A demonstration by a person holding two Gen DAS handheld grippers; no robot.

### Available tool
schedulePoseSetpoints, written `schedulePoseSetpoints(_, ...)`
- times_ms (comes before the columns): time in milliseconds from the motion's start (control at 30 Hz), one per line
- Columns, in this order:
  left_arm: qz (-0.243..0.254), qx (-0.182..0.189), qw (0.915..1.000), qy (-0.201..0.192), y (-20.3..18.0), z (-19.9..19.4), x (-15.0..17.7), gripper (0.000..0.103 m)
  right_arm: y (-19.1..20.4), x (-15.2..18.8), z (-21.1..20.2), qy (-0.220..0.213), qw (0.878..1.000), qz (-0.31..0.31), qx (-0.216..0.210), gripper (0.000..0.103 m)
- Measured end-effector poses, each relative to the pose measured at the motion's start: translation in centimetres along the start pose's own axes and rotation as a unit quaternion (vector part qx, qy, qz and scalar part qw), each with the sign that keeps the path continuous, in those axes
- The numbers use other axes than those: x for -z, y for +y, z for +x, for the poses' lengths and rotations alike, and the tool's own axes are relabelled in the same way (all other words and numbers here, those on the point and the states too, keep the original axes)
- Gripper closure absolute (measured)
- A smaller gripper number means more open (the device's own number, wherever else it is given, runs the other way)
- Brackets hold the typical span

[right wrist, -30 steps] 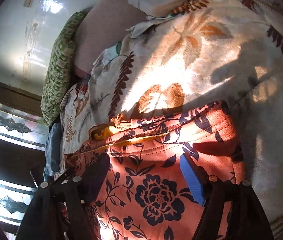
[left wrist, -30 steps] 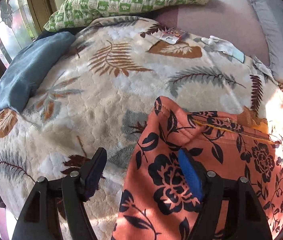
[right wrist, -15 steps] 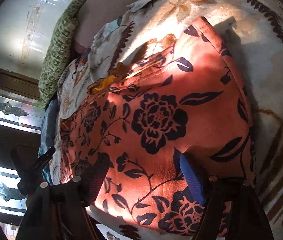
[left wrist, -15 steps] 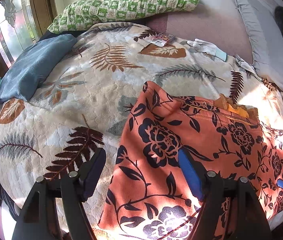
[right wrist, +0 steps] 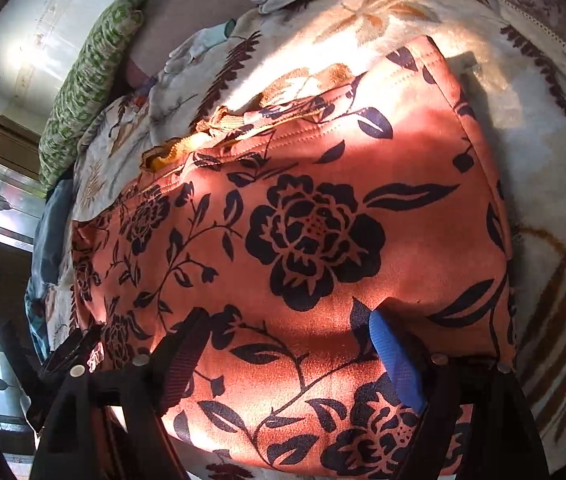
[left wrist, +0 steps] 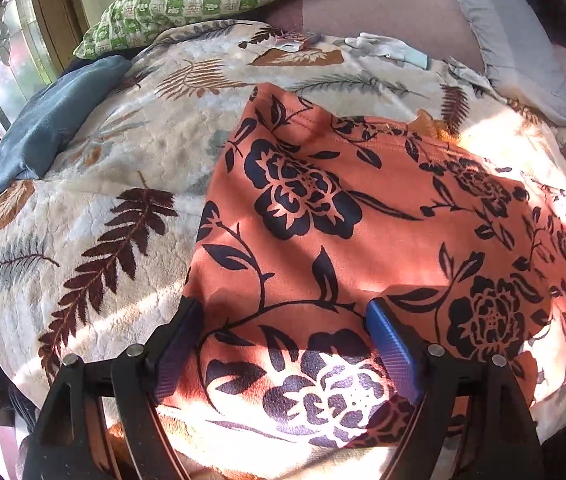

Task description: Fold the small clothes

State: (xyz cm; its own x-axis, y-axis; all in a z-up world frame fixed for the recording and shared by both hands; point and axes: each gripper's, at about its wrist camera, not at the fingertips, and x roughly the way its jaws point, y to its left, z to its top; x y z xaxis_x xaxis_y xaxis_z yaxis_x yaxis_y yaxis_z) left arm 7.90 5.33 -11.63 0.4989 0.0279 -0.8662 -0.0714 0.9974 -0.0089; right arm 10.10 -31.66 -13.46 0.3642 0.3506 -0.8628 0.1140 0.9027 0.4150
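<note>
My left gripper stands open over the near hem of the orange floral garment — the cloth spreads from lower centre toward the upper right, long axis running left to right across the leaf-print blanket.

My right gripper is open too, fingers straddling the garment, which fills mid-frame, its collar end pointing to the upper left.
</note>
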Motion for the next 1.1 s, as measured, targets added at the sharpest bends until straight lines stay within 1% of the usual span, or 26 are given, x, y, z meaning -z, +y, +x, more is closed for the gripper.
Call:
schedulePoseSetpoints(100,-0.002,0.006,0.9993,-0.036,-0.3,-1.9,0.4,0.018,1.9,0.8,-1.6,-0.035,0.997,-0.055,0.040,0.019)
schedulePoseSetpoints(133,0.003,0.007,0.9991,-0.042,-0.5,-2.0,0.6,0.018,2.2,1.1,-2.0,-0.045,0.996,-0.064,0.047,0.019)
schedulePoseSetpoints(167,0.011,0.009,0.9993,-0.036,-0.8,-1.7,0.9,0.018,2.3,1.5,-2.4,-0.055,0.995,-0.064,0.054,0.019)
schedulePoseSetpoints(200,0.016,0.007,0.9997,-0.018,-1.0,-0.8,1.2,0.018,2.3,1.9,-2.6,-0.062,0.995,-0.061,0.055,0.019)
schedulePoseSetpoints(233,0.018,0.002,0.9998,0.005,-1.2,0.3,1.6,0.018,2.2,2.2,-2.5,-0.064,0.995,-0.058,0.054,0.019)
schedulePoseSetpoints(267,0.019,-0.003,0.9996,0.018,-1.3,1.3,2.1,0.017,1.9,2.5,-2.1,-0.058,0.995,-0.055,0.059,0.019)
schedulePoseSetpoints(333,0.030,-0.015,0.9994,-0.007,-1.7,1.2,2.7,0.014,1.1,2.7,-0.1,-0.030,0.995,-0.045,0.086,0.018)
schedulePoseSetpoints(367,0.036,-0.017,0.9992,-0.007,-1.9,1.1,2.8,0.014,1.0,2.9,0.5,-0.029,0.994,-0.051,0.089,0.018)
schedulePoseSetpoints(400,0.034,-0.016,0.9993,-0.006,-1.8,1.0,2.9,0.014,1.3,3.2,0.5,-0.041,0.993,-0.064,0.095,0.018)
schedulePoseSetpoints(467,0.028,-0.011,0.9995,-0.001,-1.6,1.1,2.8,0.014,1.9,3.5,0.5,-0.044,0.990,-0.077,0.108,0.018)
schedulePoseSetpoints(633,0.029,-0.014,0.9995,-0.008,-1.3,1.3,2.7,0.014,1.5,3.4,0.3,-0.047,0.992,-0.068,0.099,0.017)
schedulePoseSetpoints(767,0.027,-0.010,0.9995,-0.010,-1.4,1.2,2.9,0.013,1.8,3.4,0.5,-0.046,0.991,-0.071,0.103,0.017)
schedulePoseSetpoints(933,0.033,-0.005,0.9993,-0.014,-1.3,1.0,3.1,0.013,2.0,3.1,-0.2,-0.038,0.992,-0.071,0.096,0.017)
schedulePoseSetpoints(1000,0.035,-0.003,0.9992,-0.019,-1.3,1.0,3.2,0.013,2.3,2.1,-1.3,-0.053,0.991,-0.075,0.097,0.017)
schedulePoseSetpoints(1100,0.035,-0.001,0.9992,-0.020,-1.2,1.1,3.2,0.012,2.4,-0.9,-2.1,-0.068,0.989,-0.074,0.111,0.017)
